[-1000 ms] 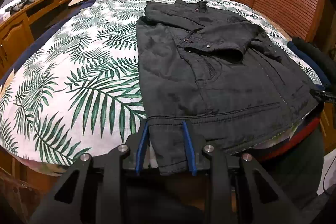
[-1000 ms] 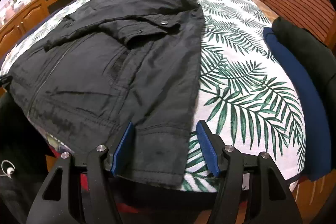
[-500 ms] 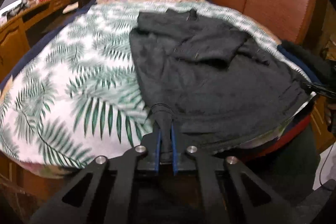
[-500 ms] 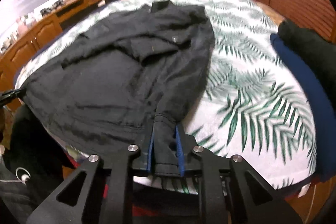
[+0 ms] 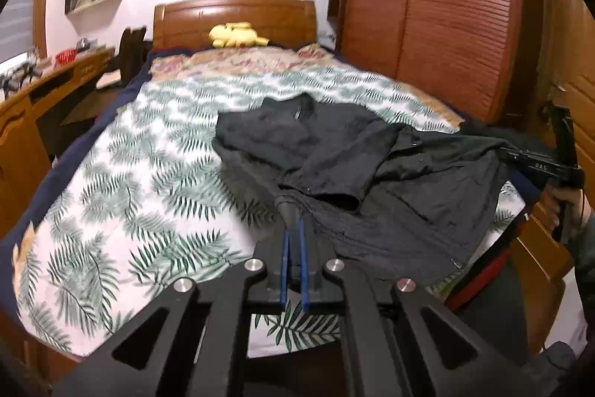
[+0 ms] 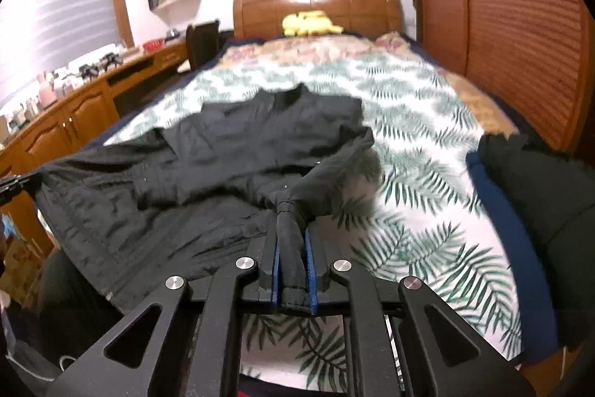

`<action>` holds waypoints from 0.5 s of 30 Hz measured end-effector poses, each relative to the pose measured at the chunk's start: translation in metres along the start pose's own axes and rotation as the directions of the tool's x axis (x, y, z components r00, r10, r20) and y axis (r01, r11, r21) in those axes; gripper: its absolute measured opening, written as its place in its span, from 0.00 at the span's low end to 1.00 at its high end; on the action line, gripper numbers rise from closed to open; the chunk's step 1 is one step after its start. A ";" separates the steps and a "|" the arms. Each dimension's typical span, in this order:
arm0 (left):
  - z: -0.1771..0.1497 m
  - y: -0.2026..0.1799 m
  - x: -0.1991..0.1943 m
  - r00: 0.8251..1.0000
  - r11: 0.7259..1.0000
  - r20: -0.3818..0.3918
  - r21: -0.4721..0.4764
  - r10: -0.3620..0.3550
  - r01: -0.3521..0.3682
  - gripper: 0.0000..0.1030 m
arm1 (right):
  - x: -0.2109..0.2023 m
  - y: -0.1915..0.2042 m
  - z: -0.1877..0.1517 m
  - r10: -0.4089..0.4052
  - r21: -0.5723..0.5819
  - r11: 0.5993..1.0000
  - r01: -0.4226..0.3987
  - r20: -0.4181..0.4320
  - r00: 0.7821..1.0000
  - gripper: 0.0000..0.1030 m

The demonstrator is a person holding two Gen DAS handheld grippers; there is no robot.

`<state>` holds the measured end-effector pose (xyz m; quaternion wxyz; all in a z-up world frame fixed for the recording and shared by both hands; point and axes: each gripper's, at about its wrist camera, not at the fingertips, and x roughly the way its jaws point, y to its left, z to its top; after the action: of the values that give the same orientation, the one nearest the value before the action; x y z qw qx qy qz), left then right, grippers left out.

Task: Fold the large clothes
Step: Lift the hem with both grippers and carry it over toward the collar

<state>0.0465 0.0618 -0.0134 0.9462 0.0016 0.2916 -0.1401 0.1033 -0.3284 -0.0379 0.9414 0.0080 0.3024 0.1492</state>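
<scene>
A: What fills the room?
B: A bed (image 5: 111, 211) with a palm-leaf sheet (image 6: 427, 211); a black jacket (image 5: 372, 173) lies across its near end, collar toward the headboard (image 5: 234, 17).
A: And the fingers?
B: The left gripper (image 5: 293, 237) is pinching the jacket's hem corner, which rises off the sheet into its blue pads. The right gripper (image 6: 293, 248) is clamped on the opposite hem corner, bunched thick between its pads.
A: Anything only one view gives?
B: The left view shows a hand (image 5: 569, 207) holding the other gripper at the right edge. The right view shows the window blind (image 6: 63, 6), a wooden counter (image 6: 74, 114), and dark folded clothes (image 6: 539, 192) beside the jacket.
</scene>
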 end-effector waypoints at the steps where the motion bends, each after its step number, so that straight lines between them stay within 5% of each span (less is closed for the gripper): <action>1: 0.003 -0.002 -0.007 1.000 1.000 0.014 0.008 0.001 -0.001 0.02 | -0.007 0.001 0.004 0.005 -0.002 1.000 -0.005 0.017 1.000 0.08; 15: 0.014 -0.033 -0.143 0.980 0.995 0.192 0.094 -0.051 0.034 0.01 | -0.128 0.020 0.025 0.113 0.015 0.993 -0.116 0.140 0.984 0.07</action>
<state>-0.0676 0.0669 0.0792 0.9658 0.0243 0.1915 -0.1728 0.0127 -0.3438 0.0572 0.9499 0.0468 0.2368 0.1985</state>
